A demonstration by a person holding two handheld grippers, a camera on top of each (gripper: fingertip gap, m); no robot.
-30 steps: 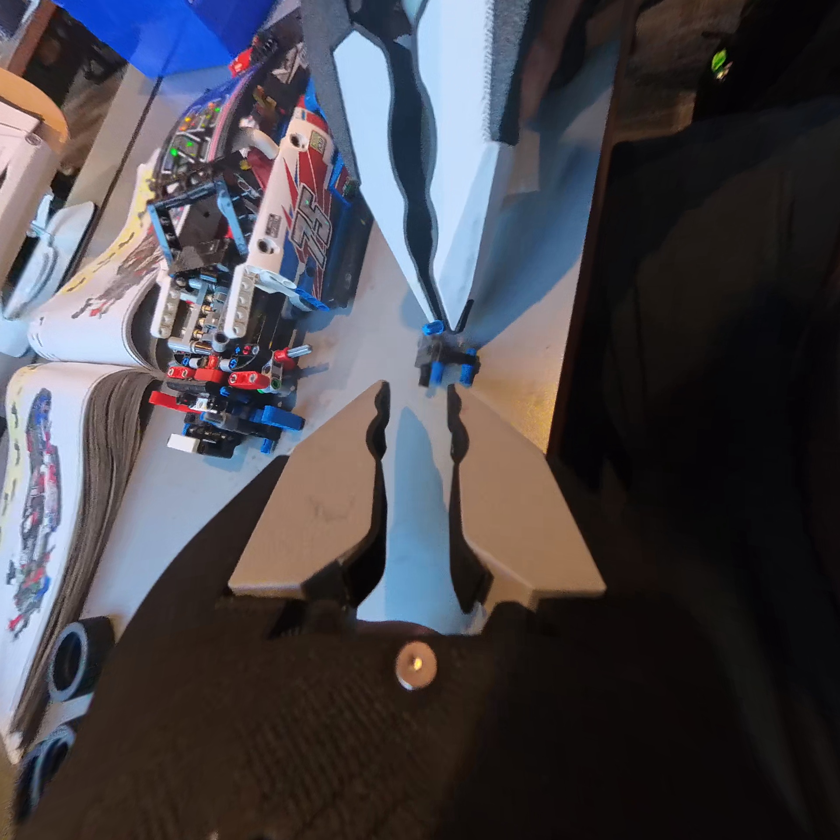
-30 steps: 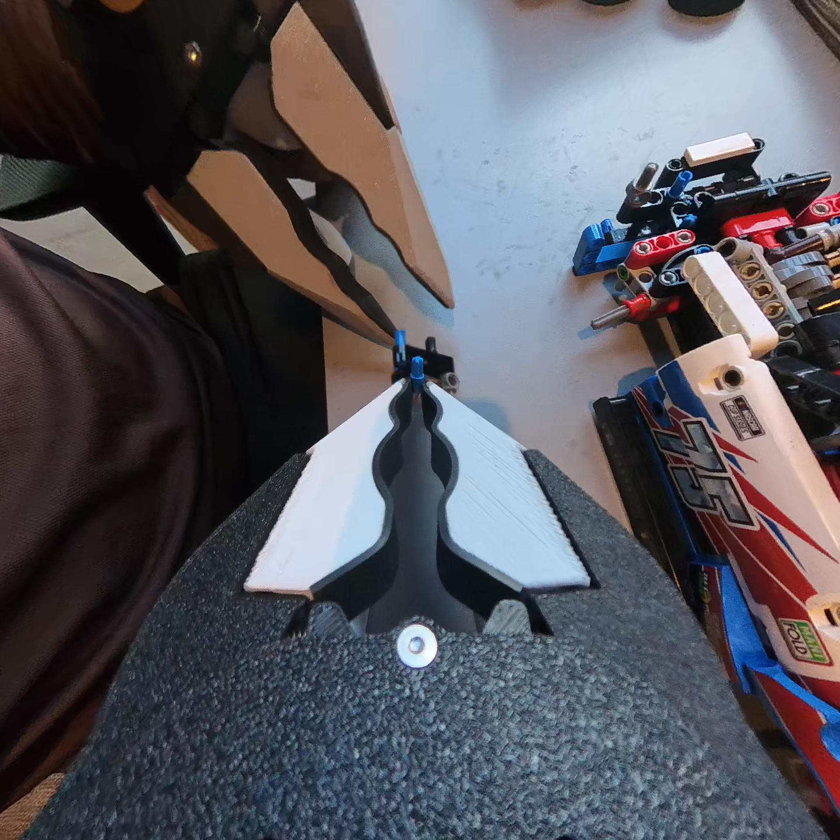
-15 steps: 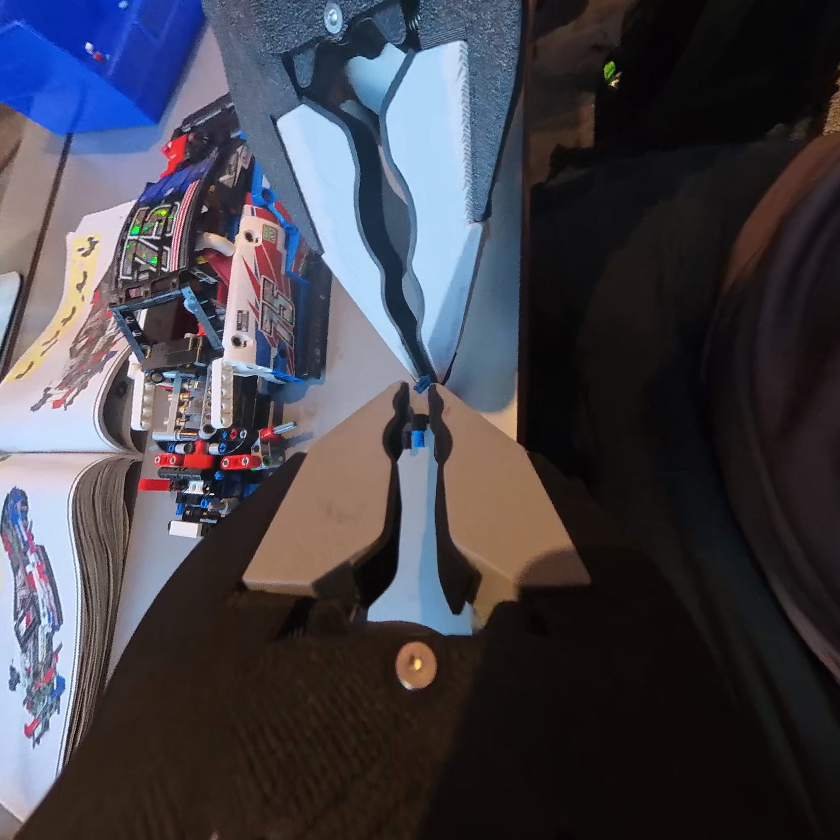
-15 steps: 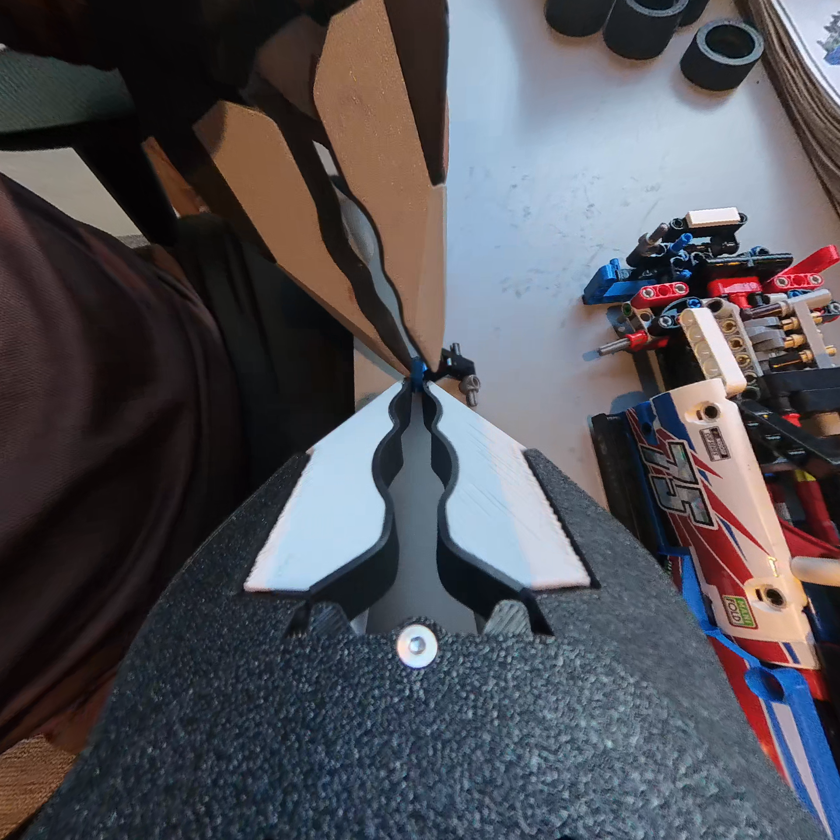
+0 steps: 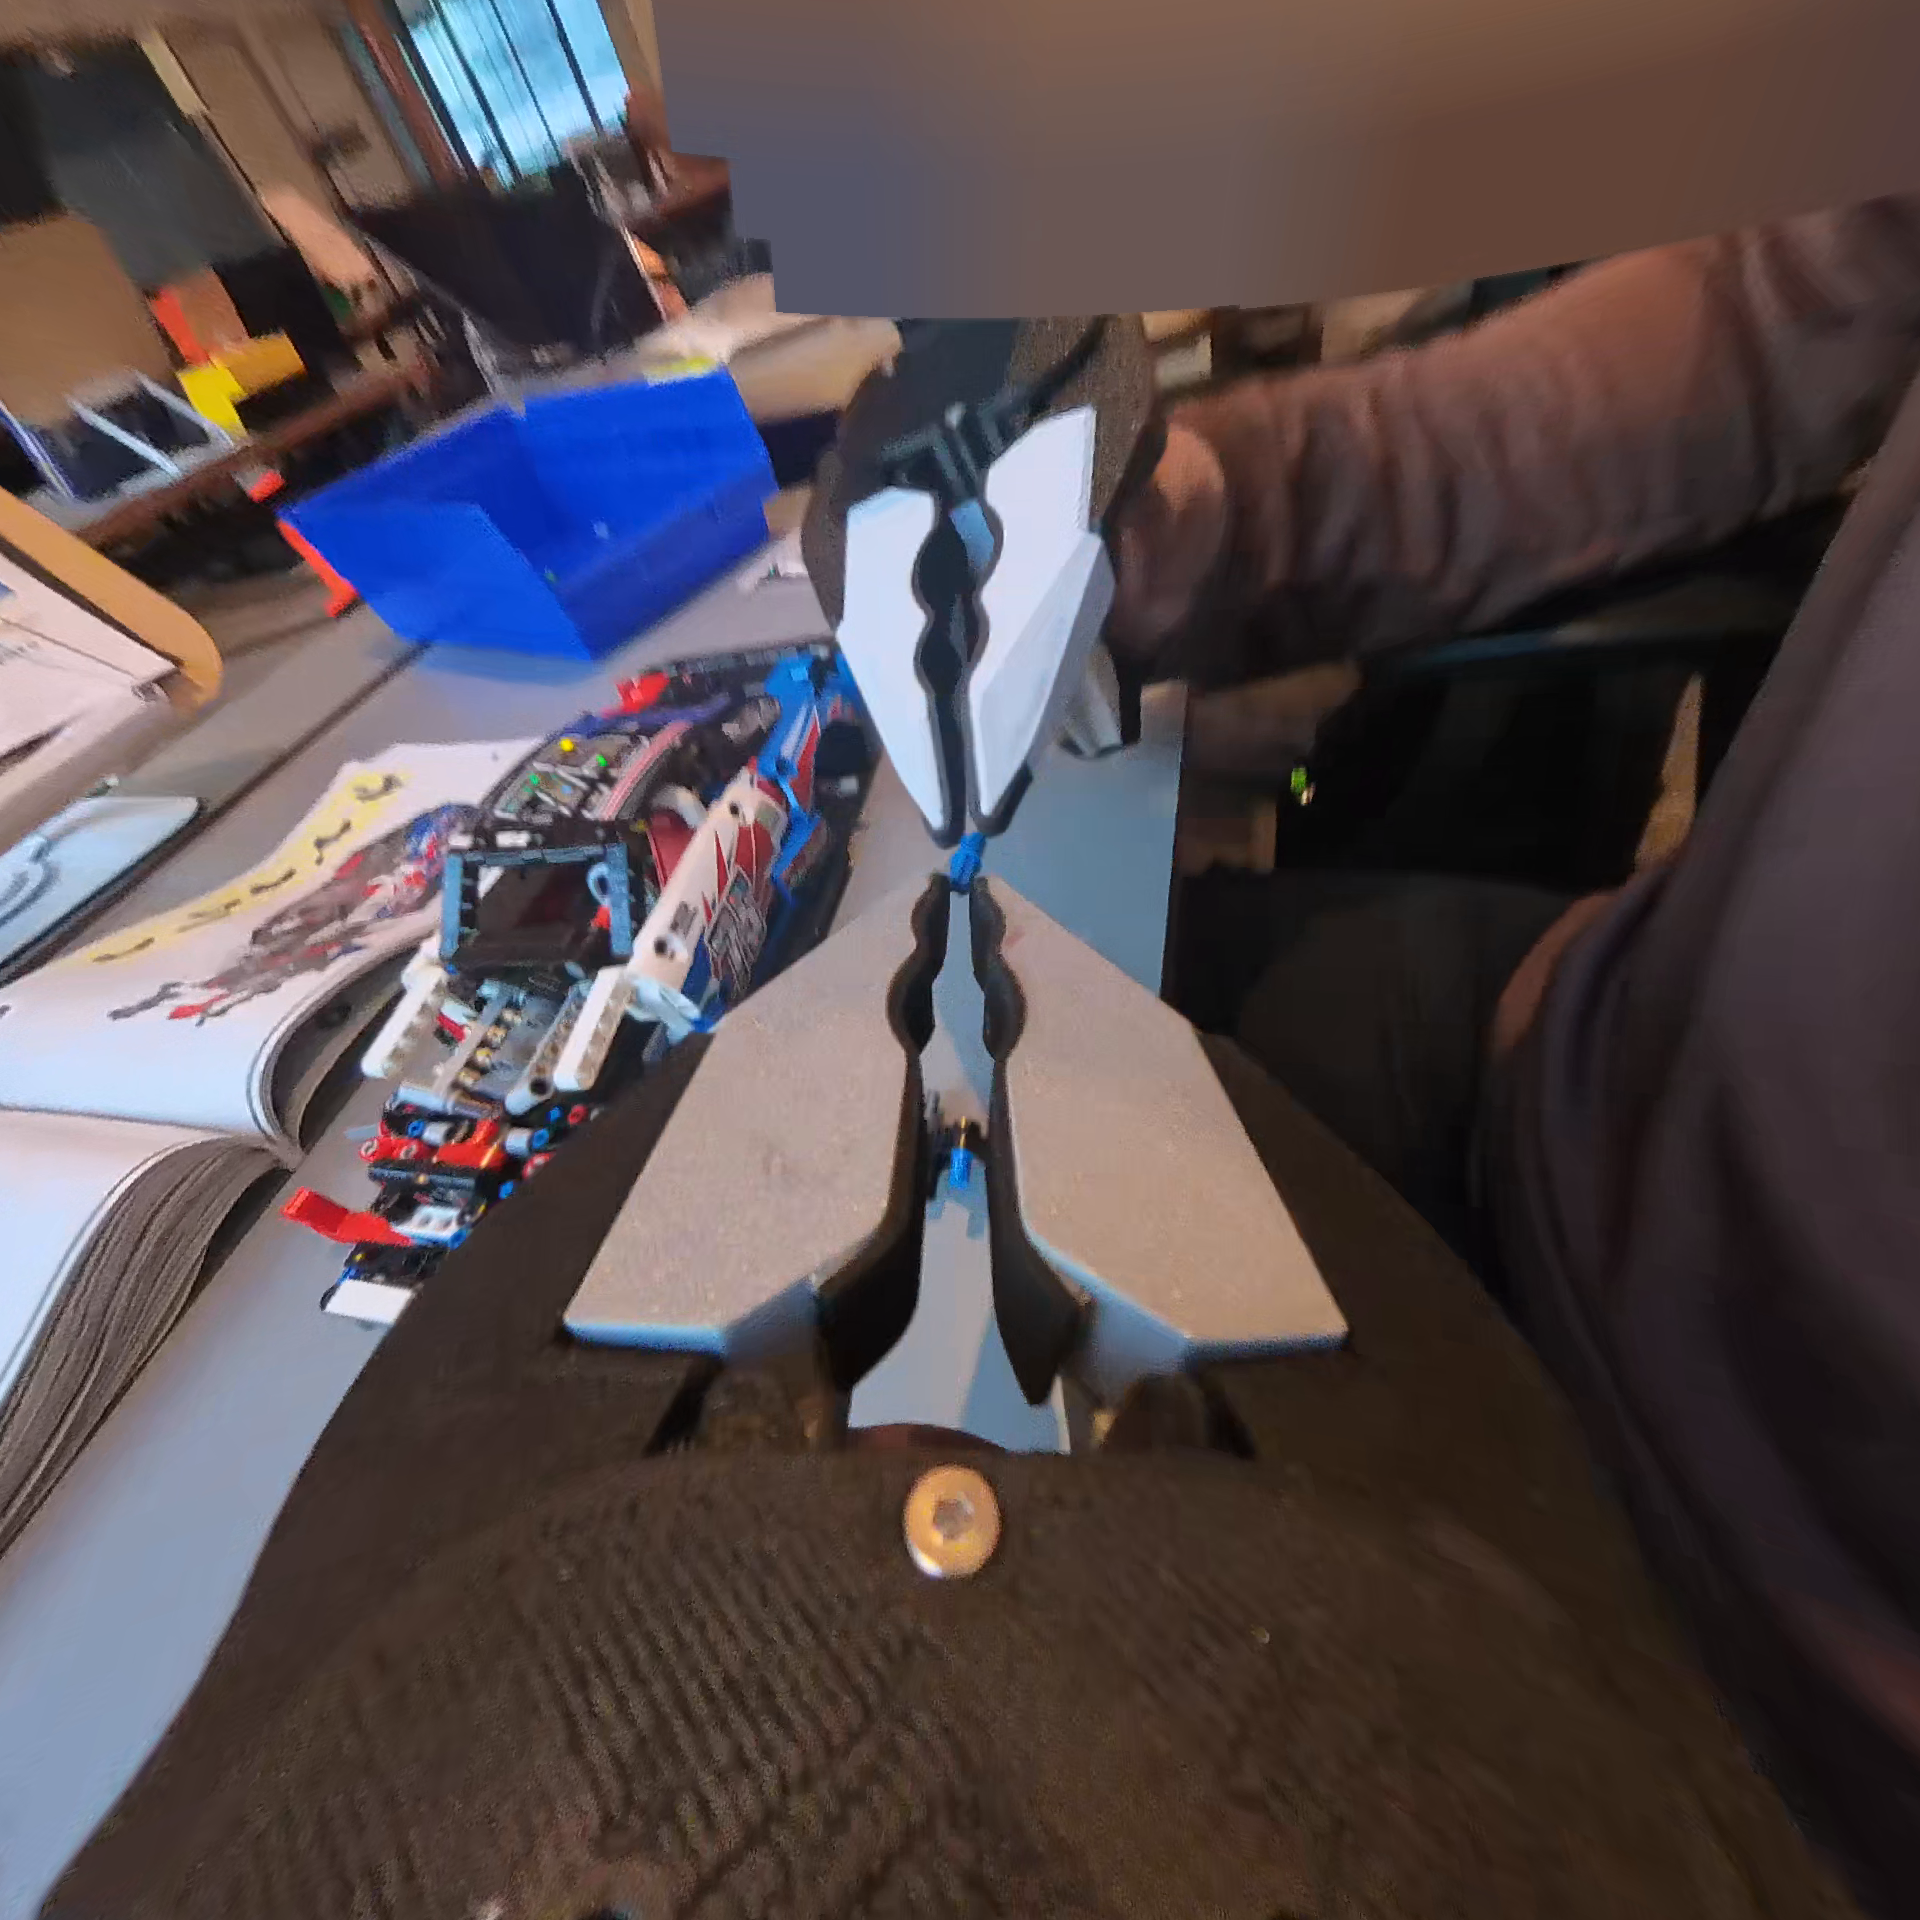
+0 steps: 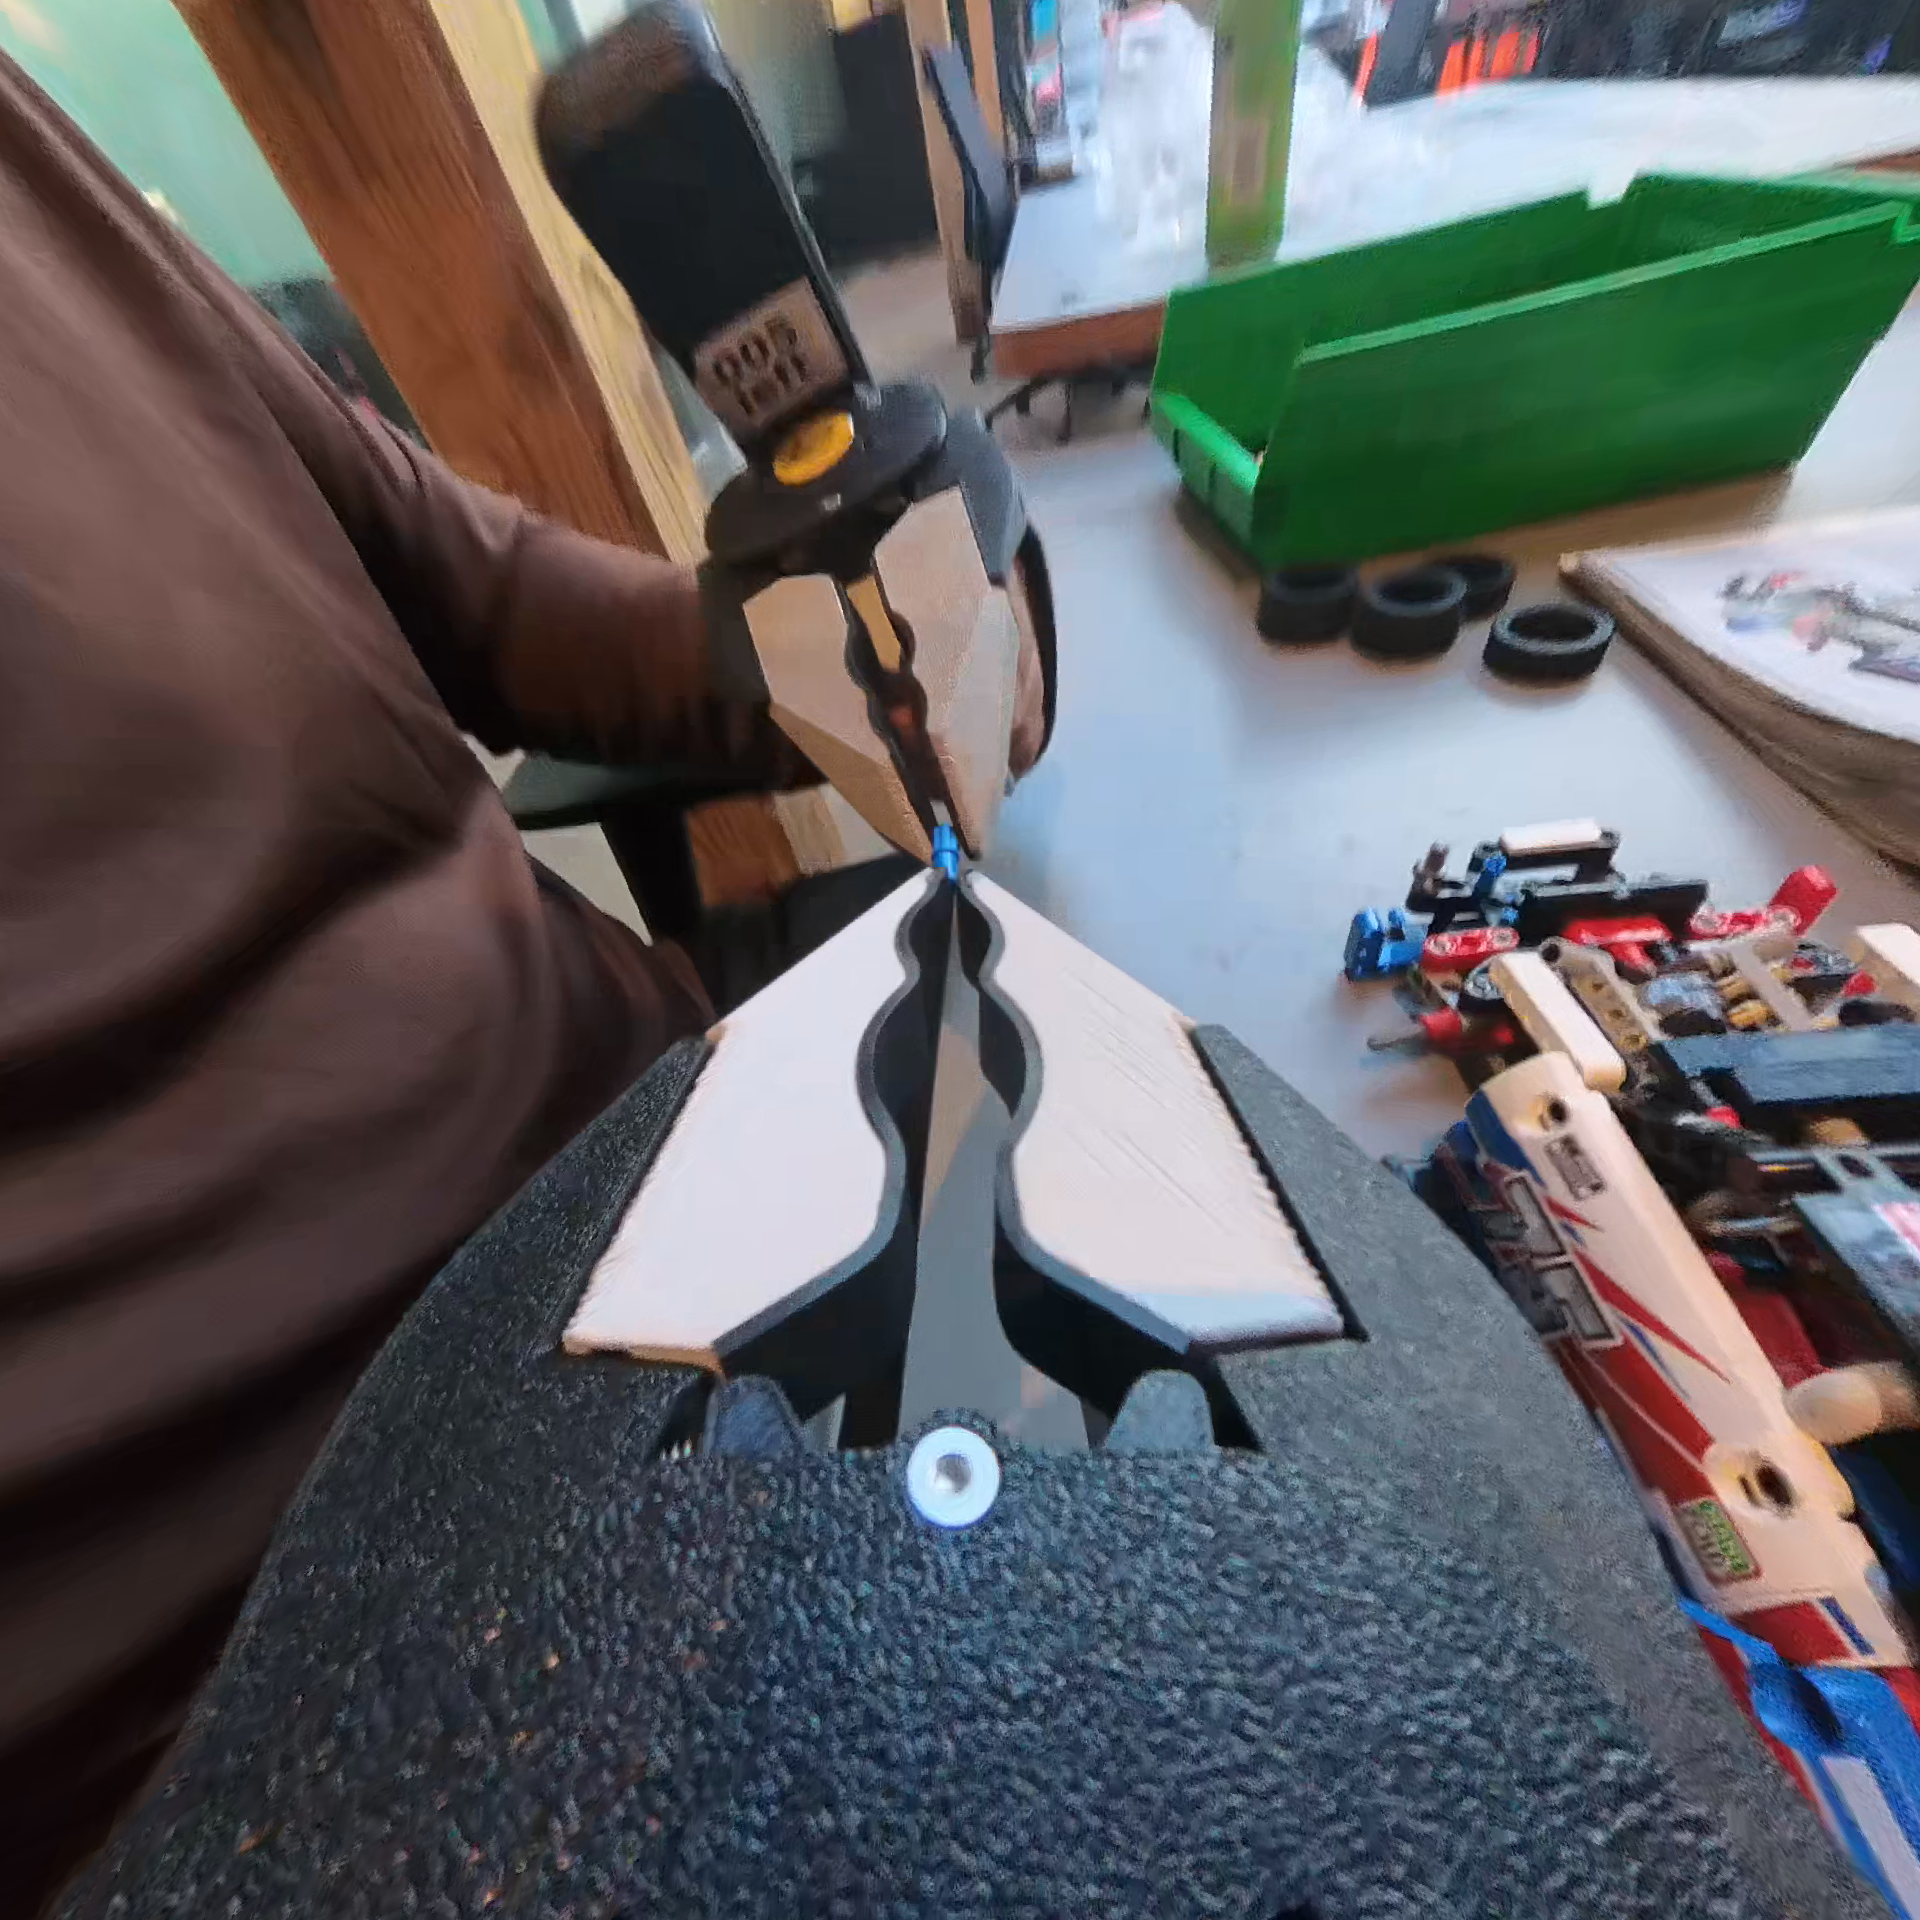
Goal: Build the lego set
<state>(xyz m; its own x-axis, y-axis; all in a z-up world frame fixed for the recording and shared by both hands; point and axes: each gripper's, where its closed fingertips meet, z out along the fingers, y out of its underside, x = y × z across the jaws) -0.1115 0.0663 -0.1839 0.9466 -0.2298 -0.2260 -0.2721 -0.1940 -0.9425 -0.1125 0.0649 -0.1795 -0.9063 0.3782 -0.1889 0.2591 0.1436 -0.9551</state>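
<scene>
A small blue pin (image 5: 966, 858) is pinched tip to tip between both grippers, held in the air above the table's near edge. My left gripper (image 5: 958, 891) with grey fingers is shut on its lower end. My right gripper (image 6: 948, 879) with white fingers is shut on the other end of the pin (image 6: 943, 846). The right gripper (image 5: 972, 823) comes down from above in the left wrist view. A small black and blue piece (image 5: 956, 1149) lies on the table below, seen through the gap between the left fingers. The partly built race car (image 5: 665, 935) (image 6: 1662, 1195) lies beside them.
An open instruction booklet (image 5: 156, 1039) (image 6: 1818, 623) lies past the car. A blue bin (image 5: 551, 520) and a green bin (image 6: 1558, 353) stand farther back. Several black tyres (image 6: 1403, 608) lie before the green bin. The person's brown sleeve (image 6: 260, 831) is close by. The tips of both grippers are at nearly the same place.
Both grippers have lifted off the table together with the blue pin between their tips. The small black piece stayed on the table. The left gripper closed on the pin.
</scene>
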